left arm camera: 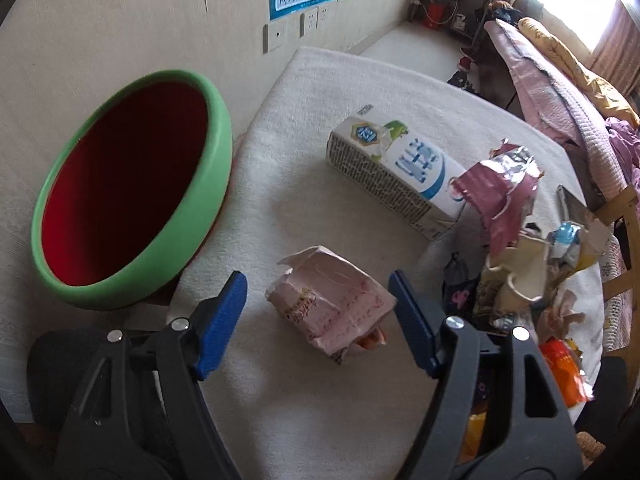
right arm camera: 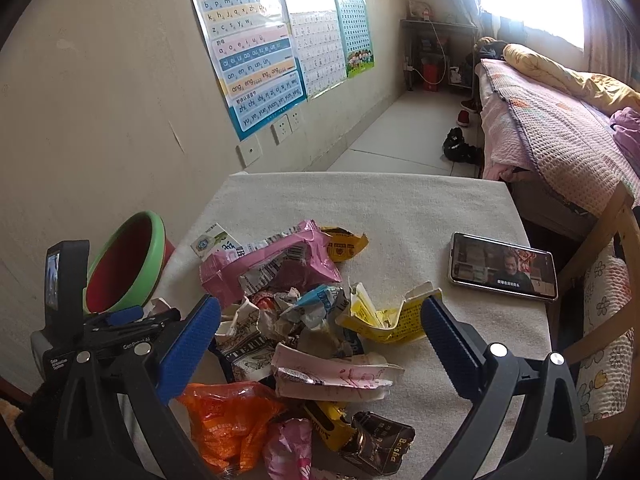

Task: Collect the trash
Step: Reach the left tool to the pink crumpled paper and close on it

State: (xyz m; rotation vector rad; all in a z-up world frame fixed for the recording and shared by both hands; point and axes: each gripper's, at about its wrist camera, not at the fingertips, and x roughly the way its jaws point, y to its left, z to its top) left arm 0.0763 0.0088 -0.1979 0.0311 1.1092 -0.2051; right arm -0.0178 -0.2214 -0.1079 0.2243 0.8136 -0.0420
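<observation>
My left gripper is open, its blue fingers either side of a crumpled pink carton on the white cloth. A green bin with a red inside stands to its left by the wall; it also shows in the right wrist view. A white milk carton lies beyond. My right gripper is open above a heap of trash: a pink wrapper, a yellow torn box, a pink crushed carton, an orange bag and a dark wrapper.
A phone with a lit screen lies at the table's right side. The cloth-covered table stands against a wall with posters. A bed and a wooden chair are to the right.
</observation>
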